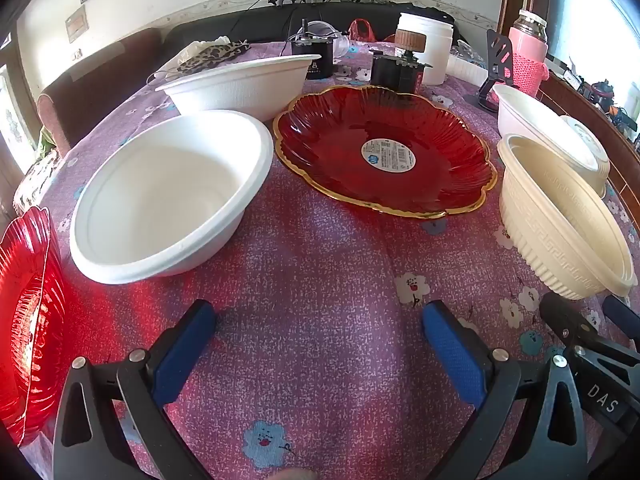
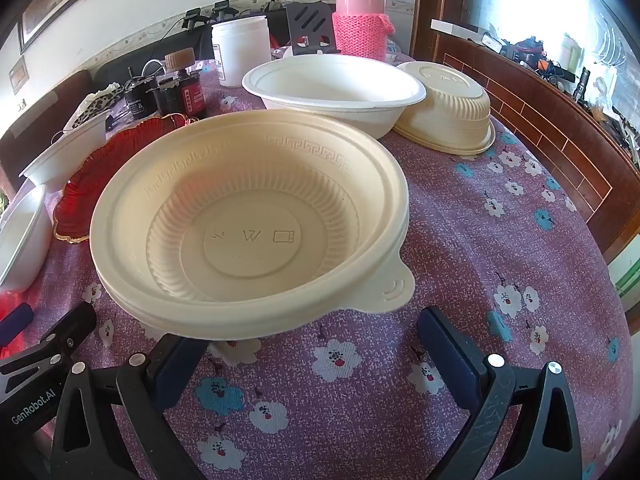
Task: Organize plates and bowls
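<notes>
My left gripper (image 1: 318, 320) is open and empty above the purple cloth. Ahead of it lie a red gold-rimmed plate (image 1: 384, 148), a white bowl (image 1: 172, 192) to its left and another white bowl (image 1: 244, 80) behind. A second red plate (image 1: 28, 320) is at the far left edge. A cream bowl (image 1: 560, 216) stands at right. My right gripper (image 2: 312, 328) is open and empty just in front of that cream bowl (image 2: 248, 220). Behind it are a white bowl (image 2: 336, 88), an upside-down cream bowl (image 2: 448, 108) and the red plate (image 2: 100, 172).
At the table's back stand a white jar (image 2: 240, 50), a pink flask in a knitted sleeve (image 2: 362, 20), dark bottles (image 2: 176, 92), a black stand (image 2: 310, 26) and a patterned cloth (image 1: 212, 54). A wooden cabinet (image 2: 540, 120) runs along the right. The other gripper (image 1: 592, 360) shows at lower right.
</notes>
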